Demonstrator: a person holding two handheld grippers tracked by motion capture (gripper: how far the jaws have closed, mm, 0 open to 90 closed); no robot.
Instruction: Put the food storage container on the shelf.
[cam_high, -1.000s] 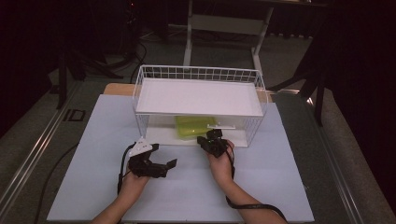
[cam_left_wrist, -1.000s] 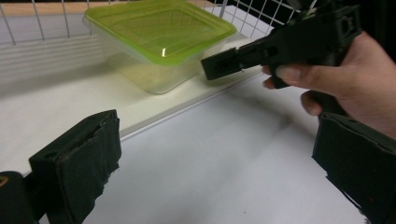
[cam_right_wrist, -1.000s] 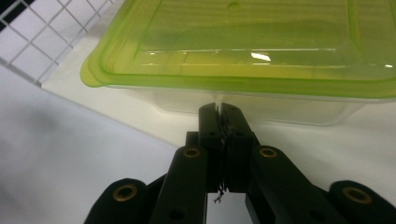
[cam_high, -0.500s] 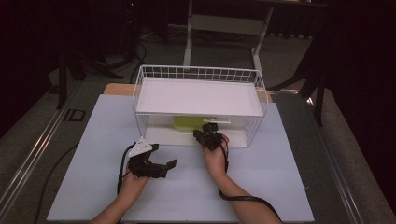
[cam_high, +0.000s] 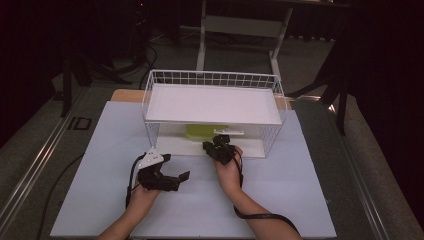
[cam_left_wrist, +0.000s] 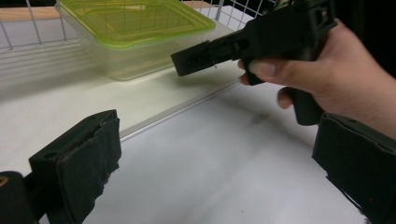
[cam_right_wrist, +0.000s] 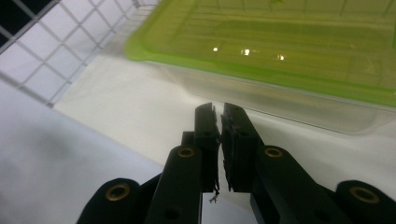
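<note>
A clear box with a green lid (cam_high: 201, 131) (cam_left_wrist: 135, 28) (cam_right_wrist: 289, 42) lies on the lower shelf of a white wire rack (cam_high: 215, 78). My right gripper (cam_high: 214, 144) (cam_right_wrist: 218, 109) (cam_left_wrist: 180, 63) points at the box's front side from the shelf's front edge, a short way off it. Its jaws have just been opening: only a thin slit shows between the pads, with nothing in it. My left gripper (cam_high: 176, 167) (cam_left_wrist: 210, 135) rests low over the white table (cam_high: 300, 200) to the left, jaws wide open and empty.
A white panel (cam_high: 215, 102) covers the rack's top, so the box sits in a low gap. Wire walls close the rack's sides and back. Dark stands and a table frame (cam_high: 240, 25) stand beyond the table's far edge.
My right gripper has moved a little forward and left, closer to the green-lidded box. The left gripper has stayed put.
</note>
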